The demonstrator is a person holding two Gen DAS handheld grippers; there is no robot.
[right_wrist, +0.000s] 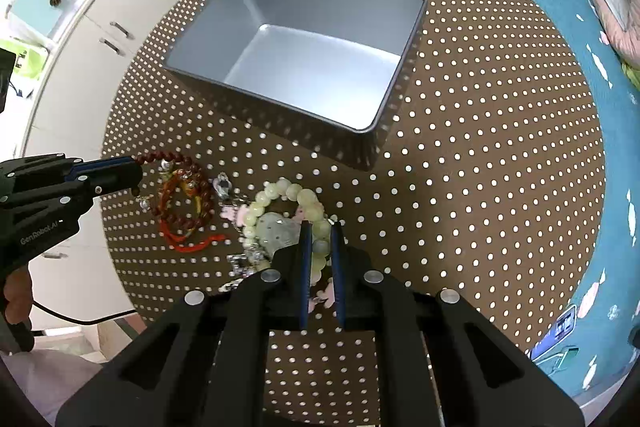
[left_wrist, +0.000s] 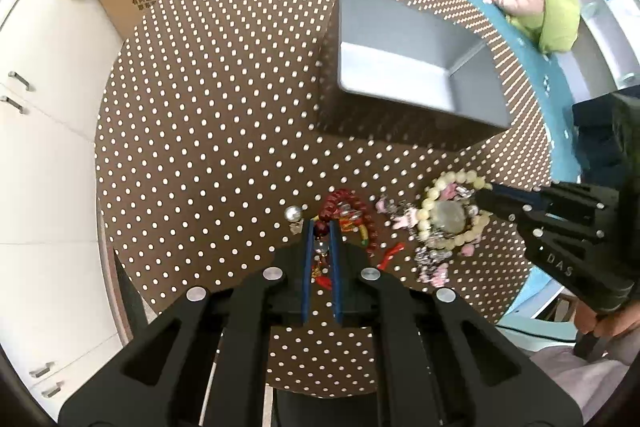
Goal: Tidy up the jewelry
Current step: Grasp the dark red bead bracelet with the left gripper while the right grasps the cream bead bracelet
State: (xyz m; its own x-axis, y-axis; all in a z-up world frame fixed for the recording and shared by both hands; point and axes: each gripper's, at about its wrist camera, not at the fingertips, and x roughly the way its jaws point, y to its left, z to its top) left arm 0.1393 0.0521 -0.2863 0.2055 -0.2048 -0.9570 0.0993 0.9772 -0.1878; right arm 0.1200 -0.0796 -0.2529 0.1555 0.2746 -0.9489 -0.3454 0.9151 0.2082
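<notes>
1. Right gripper [right_wrist: 320, 227], at 6 o'clock in its own view, is clamped on the pale bead bracelet [right_wrist: 280, 199].
2. Left gripper [left_wrist: 320, 227] is clamped on the red bead bracelet [left_wrist: 352, 203].
3. On the dotted table [right_wrist: 480, 147], the grey box [right_wrist: 296, 19] sits at 12 o'clock, apart from both.

Bright, even daylight-white light in both wrist views. Grey box [right_wrist: 304, 67] throws a soft dark shadow onto the polka-dot counter [right_wrist: 480, 167] along its near side; its floor shows a pale sheen. Strong fisheye bending: counter rim curves, corners go black. Centre sharp; edges smeared. Slight motion blur on the box in the left view.
</notes>
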